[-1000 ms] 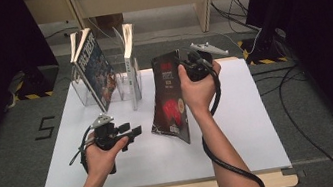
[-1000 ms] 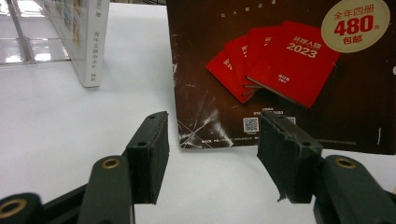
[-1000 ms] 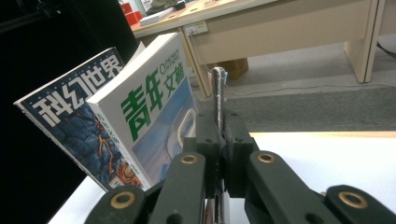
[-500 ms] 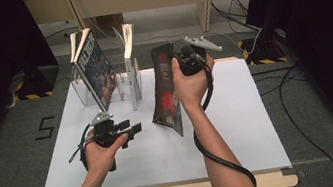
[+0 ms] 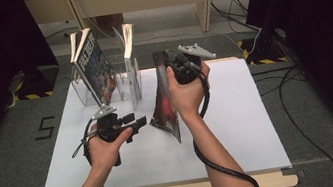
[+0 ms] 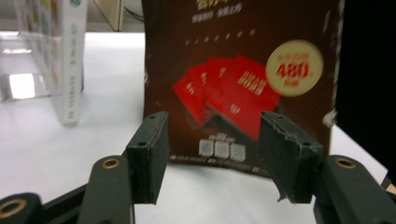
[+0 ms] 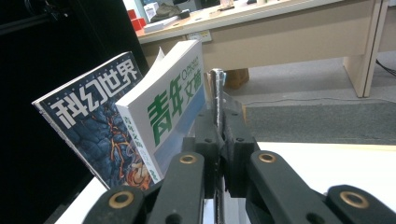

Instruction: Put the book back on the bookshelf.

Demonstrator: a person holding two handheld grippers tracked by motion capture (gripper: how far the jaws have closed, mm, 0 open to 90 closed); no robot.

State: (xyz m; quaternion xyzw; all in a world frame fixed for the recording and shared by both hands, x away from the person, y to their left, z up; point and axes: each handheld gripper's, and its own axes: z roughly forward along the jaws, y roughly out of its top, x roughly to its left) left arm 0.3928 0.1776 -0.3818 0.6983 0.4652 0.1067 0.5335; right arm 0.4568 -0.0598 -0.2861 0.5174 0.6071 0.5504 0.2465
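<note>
So at this point I had the right gripper clamped tight on the top edge of the dark brown magazine, the one with the red cards on its cover, and it stood on its bottom edge on the white table, just right of the clear rack. I held it from the top like that so it hung upright and thin, which I figured was the easiest way to slide it into a slot. The rack already had 2 magazines in it, the blue sci-fi one leaning at the left and the white one with green lettering upright next to it, so the free room looked to be right of the white one. My left gripper sat low near the table with its jaws apart and nothing between them, aimed at the brown cover, probably ready to steady the bottom if it swung.
</note>
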